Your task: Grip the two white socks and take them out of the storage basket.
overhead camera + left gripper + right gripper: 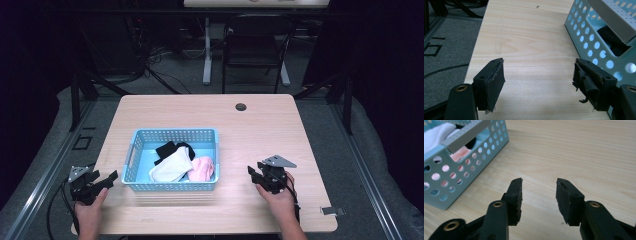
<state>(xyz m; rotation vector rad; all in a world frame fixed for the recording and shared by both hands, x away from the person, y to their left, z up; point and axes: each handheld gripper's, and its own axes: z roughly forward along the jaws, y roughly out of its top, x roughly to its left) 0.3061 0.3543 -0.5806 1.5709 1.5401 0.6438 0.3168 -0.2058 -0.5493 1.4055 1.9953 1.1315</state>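
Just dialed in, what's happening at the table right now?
A person holds a tool in each hand on either side of a blue basket on the wooden table. The left tool sits open beside the basket's left wall, and the right tool is open to the basket's right; neither touches or holds anything. Inside the basket lie a white cloth, a pink cloth and a black cloth, all bunched together.
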